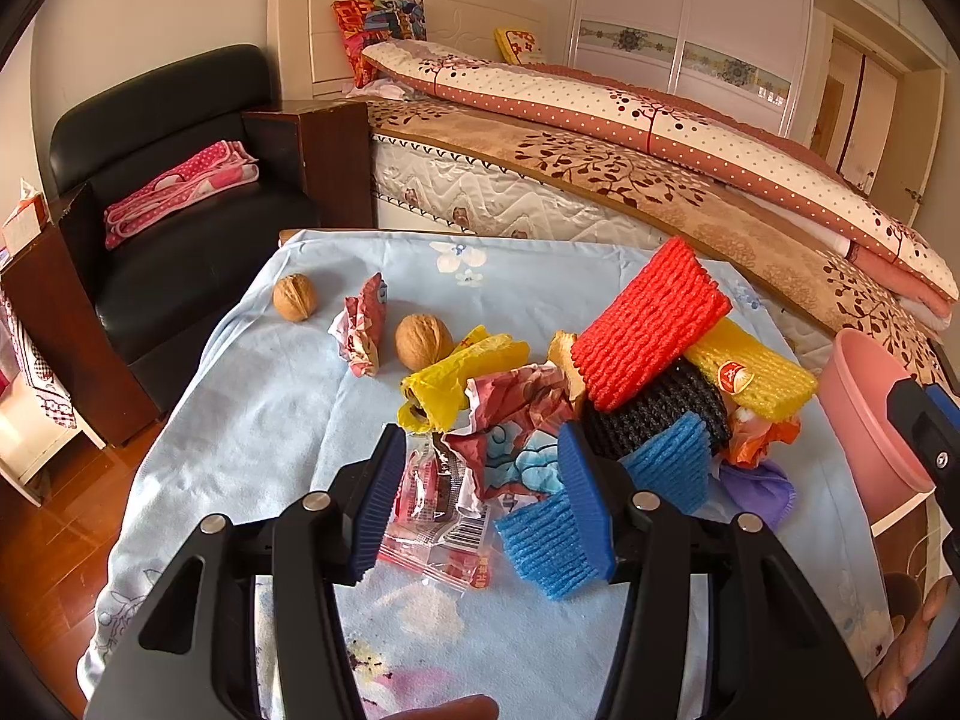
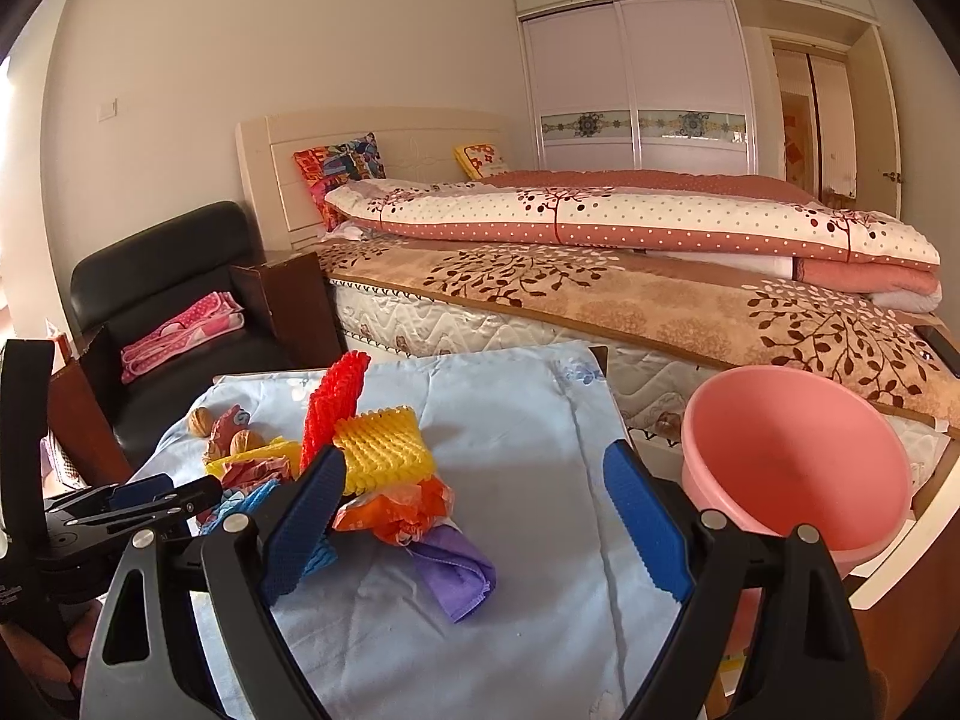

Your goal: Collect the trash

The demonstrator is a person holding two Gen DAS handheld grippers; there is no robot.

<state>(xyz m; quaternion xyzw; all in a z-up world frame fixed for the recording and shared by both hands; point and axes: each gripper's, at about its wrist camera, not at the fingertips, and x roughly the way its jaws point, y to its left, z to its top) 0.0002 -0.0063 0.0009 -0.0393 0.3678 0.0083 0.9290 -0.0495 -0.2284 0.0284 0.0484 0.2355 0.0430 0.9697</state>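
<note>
Fingers of the left gripper (image 1: 480, 498) stand wide apart over the trash pile (image 1: 600, 396) on the cloth-covered worktop (image 1: 270, 396), gripping nothing; a clear snack wrapper (image 1: 441, 531) lies between them, and the right-hand finger sits against blue foam netting (image 1: 543, 546). Red netting (image 1: 651, 324), yellow netting (image 1: 750, 369) and crumpled wrappers are heaped just beyond, with two walnuts (image 1: 423, 341) to the left. Right gripper (image 2: 474, 516) is also spread wide and empty, an orange wrapper (image 2: 396, 513) and purple cloth (image 2: 459, 576) lying before it. Pink basin (image 2: 792, 468) sits off the worktop's right edge, beside the bed (image 2: 660, 294). Bare cloth lies open between pile and basin.
</note>
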